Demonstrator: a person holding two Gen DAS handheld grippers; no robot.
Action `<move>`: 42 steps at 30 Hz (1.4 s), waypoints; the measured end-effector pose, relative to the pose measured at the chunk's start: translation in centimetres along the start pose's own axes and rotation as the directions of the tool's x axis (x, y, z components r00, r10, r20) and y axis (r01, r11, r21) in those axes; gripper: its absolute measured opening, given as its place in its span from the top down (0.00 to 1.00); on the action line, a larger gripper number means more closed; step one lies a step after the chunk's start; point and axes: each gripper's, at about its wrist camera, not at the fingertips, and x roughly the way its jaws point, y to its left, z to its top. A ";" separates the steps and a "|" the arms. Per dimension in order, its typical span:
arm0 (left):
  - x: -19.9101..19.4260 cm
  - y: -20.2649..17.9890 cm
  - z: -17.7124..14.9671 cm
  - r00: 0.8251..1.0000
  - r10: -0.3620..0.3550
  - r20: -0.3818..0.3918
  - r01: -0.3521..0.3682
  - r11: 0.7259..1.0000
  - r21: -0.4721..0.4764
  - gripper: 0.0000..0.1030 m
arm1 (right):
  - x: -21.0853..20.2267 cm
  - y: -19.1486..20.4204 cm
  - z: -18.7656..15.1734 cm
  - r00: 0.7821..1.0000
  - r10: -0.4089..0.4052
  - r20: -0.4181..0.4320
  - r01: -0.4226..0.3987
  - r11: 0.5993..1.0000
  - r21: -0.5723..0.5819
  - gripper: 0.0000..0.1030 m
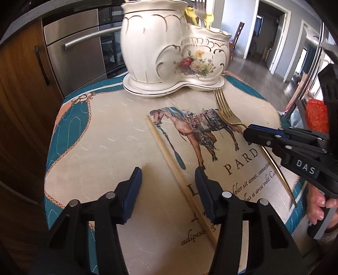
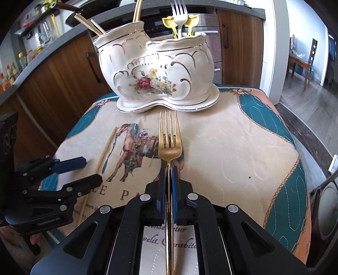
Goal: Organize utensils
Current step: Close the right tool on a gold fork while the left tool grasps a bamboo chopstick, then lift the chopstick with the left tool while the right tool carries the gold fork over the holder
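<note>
You are well into sorting the utensils, but not done. The ceramic holder (image 2: 156,76) at the far edge of the quilted mat (image 2: 243,148) already carries part of the load: wooden chopsticks (image 2: 96,26) stand in its taller compartment, and a silver fork (image 2: 179,14) with two yellow-handled pieces (image 2: 168,21) stands in the other one. Two items are left outside it. Your right gripper (image 2: 168,175) has its jaws pressed together on the neck of the gold fork (image 2: 170,139), tines pointing toward the holder and the handle running back between the fingers; whether the fork has left the mat yet I cannot tell. Your left gripper (image 1: 166,179) is spread about halfway, straddling the single chopstick (image 1: 177,173), which lies flat on the mat across the horse print; its pads are not on the wood, so that one is not yet picked up. By my reckoning, what remains is the fork into the cutlery compartment and the chopstick in with the other chopsticks.
</note>
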 end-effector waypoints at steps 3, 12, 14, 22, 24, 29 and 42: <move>0.2 -0.7 0.2 0.999 0.043 -0.008 -0.042 0.999 0.018 0.59 | 0.1 0.4 -0.1 1.000 -0.021 0.005 0.022 0.999 -0.025 0.94; -0.5 -0.4 -0.3 0.999 0.009 -0.031 -0.007 0.999 0.052 0.91 | 0.3 -0.5 -0.5 0.997 0.016 -0.072 -0.018 0.999 -0.027 0.80; -0.8 0.3 -0.7 0.999 -0.020 -0.046 0.021 0.999 0.031 0.95 | 0.1 -0.1 -0.7 0.996 0.022 -0.085 -0.028 0.997 -0.067 0.68; -1.0 1.5 -0.7 0.993 -0.089 -0.083 0.088 0.996 -0.007 0.95 | -0.2 0.3 -1.5 0.998 -0.033 -0.048 0.028 0.994 -0.102 0.93; -1.0 1.1 -0.8 0.994 -0.070 -0.079 0.072 0.997 0.012 0.95 | -0.4 0.1 -1.6 0.999 -0.022 -0.033 0.019 0.996 -0.083 0.93; -1.3 1.6 -1.4 0.996 -0.089 -0.010 0.089 0.996 -0.021 0.95 | -1.5 -0.4 -1.6 0.999 0.046 0.007 -0.045 0.998 -0.053 0.93; -8.1 4.8 -0.6 0.949 -0.105 0.298 0.131 0.989 -0.069 0.95 | -6.7 -0.5 0.1 0.963 0.123 0.241 -0.111 0.992 -0.063 0.93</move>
